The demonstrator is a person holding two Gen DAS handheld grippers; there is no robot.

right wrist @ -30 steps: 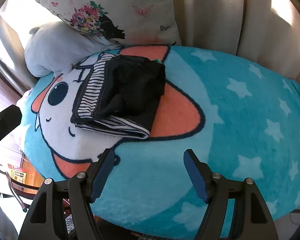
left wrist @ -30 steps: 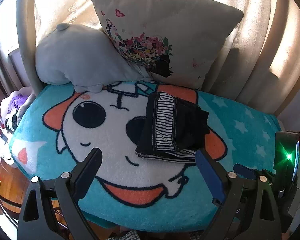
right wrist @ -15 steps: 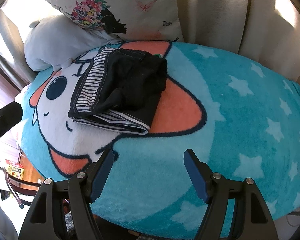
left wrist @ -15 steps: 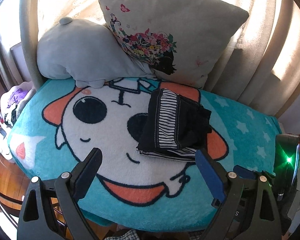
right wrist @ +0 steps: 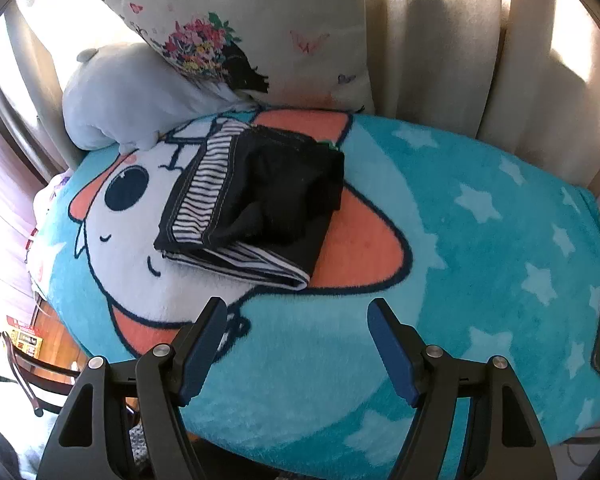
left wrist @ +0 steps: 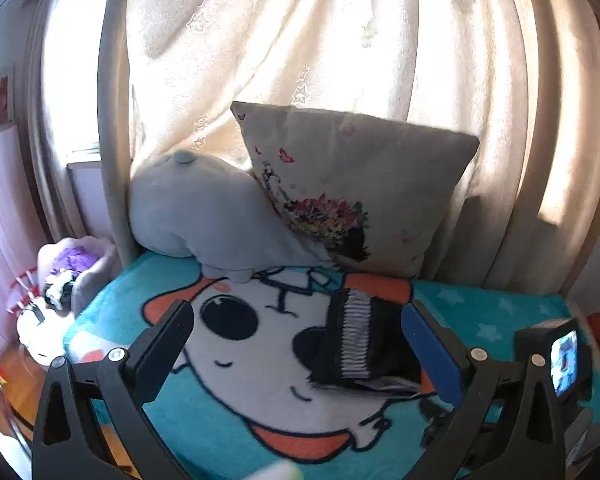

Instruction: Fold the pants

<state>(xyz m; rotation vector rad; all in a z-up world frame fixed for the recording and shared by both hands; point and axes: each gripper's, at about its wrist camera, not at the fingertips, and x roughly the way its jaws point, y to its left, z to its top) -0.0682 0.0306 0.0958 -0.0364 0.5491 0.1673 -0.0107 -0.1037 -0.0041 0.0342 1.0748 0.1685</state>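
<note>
Right wrist view, folded pants [right wrist: 256,196] on blanket [right wrist: 480,240] beyond right gripper [right wrist: 296,320], both grippers spread, empty

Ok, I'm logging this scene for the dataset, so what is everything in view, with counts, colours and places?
pants: one, black with striped lining, folded, on the blanket's cartoon face.
blanket: one, turquoise with white stars and a white-and-orange cartoon face, covering the bed.
floral pillow: one, cream with flower print, leaning against the curtain.
plush toy: one, pale grey, left of the pillow, partly under it.
curtain: cream, backlit, behind the bed.
clothes pile: purple, white and black, left of the bed.
left gripper: open, holding nothing.
right gripper: open, holding nothing.
</note>
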